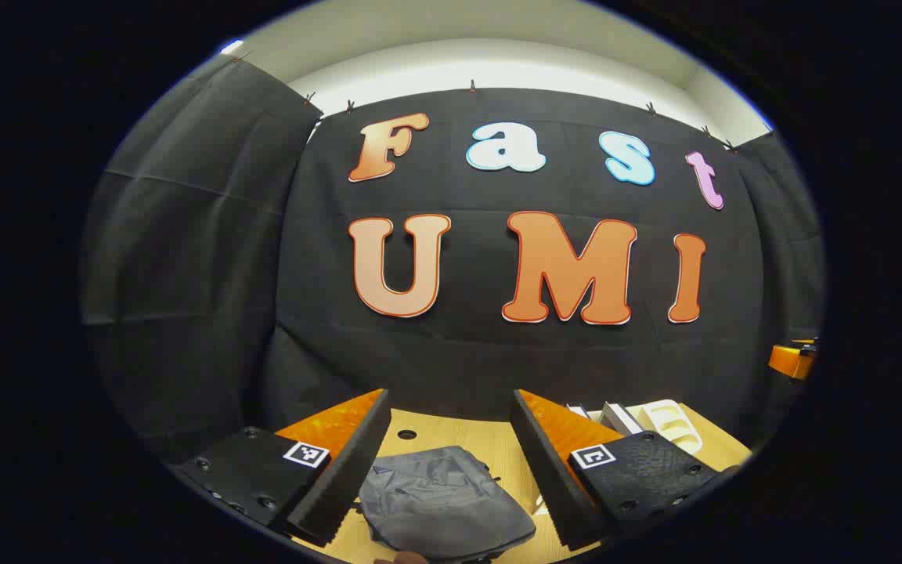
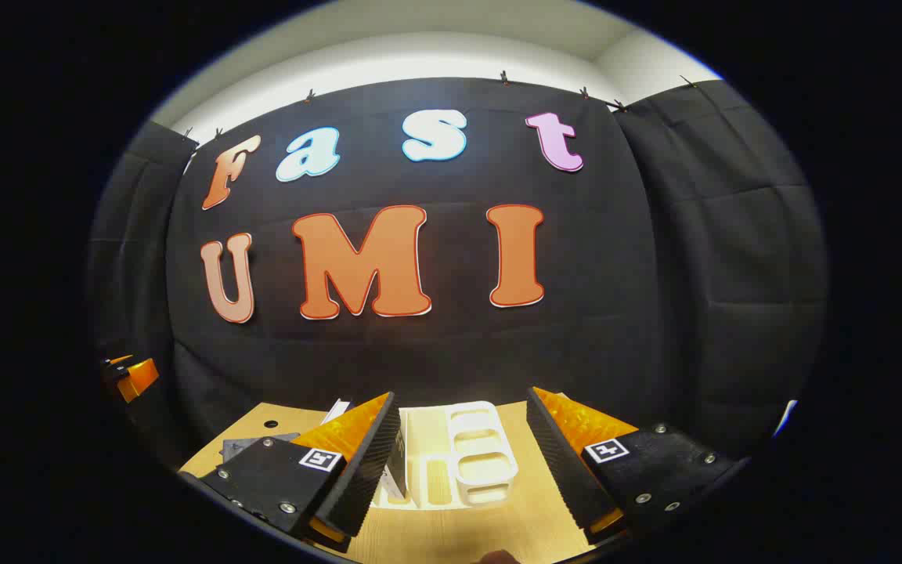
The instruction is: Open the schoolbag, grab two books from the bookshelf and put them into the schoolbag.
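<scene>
A grey schoolbag (image 1: 443, 505) lies flat on the wooden table (image 1: 435, 431), right below and between the spread fingers of my left gripper (image 1: 451, 462), which is open and holds nothing. A white bookshelf (image 1: 666, 423) with books (image 1: 615, 415) leaning in it stands to the right of the bag. In the right gripper view the same white bookshelf (image 2: 467, 462) sits straight ahead, with a book (image 2: 394, 474) beside its left wall. My right gripper (image 2: 463, 470) hangs open above the shelf. A corner of the schoolbag (image 2: 251, 445) peeks out at the left.
The black cloth wall closes the table off at the back and on both sides. An orange part of the other gripper (image 1: 791, 360) shows at the far right of the left gripper view, and another orange part (image 2: 131, 376) at the far left of the right gripper view.
</scene>
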A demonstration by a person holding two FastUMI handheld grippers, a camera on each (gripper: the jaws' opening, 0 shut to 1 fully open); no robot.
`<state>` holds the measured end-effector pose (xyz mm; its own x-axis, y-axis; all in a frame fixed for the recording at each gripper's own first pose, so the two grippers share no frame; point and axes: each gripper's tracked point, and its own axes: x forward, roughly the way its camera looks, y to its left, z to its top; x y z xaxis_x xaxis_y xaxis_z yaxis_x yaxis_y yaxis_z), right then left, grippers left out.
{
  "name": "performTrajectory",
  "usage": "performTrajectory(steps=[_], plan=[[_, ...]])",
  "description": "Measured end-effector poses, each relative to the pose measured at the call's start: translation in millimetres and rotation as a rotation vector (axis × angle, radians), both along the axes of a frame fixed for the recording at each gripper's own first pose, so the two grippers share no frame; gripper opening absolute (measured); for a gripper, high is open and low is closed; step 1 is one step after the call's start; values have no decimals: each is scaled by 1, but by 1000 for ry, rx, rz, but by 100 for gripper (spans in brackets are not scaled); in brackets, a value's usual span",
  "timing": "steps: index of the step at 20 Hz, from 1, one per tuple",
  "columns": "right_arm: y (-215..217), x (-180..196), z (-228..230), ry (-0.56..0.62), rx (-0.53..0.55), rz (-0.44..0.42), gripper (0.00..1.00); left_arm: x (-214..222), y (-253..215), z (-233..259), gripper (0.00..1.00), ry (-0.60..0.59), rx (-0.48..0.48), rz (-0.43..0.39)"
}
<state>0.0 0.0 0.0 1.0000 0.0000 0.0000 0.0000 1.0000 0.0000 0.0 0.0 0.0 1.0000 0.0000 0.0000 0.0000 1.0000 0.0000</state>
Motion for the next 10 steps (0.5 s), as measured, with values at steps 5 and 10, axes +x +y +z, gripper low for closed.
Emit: performTrajectory(steps=[5, 10], plan=[[-10, -3, 1, 0, 7, -15, 97, 8, -14, 4, 96, -7, 15, -8], [0, -4, 1, -31, 25, -19, 97, 5, -17, 5, 96, -5, 30, -39]])
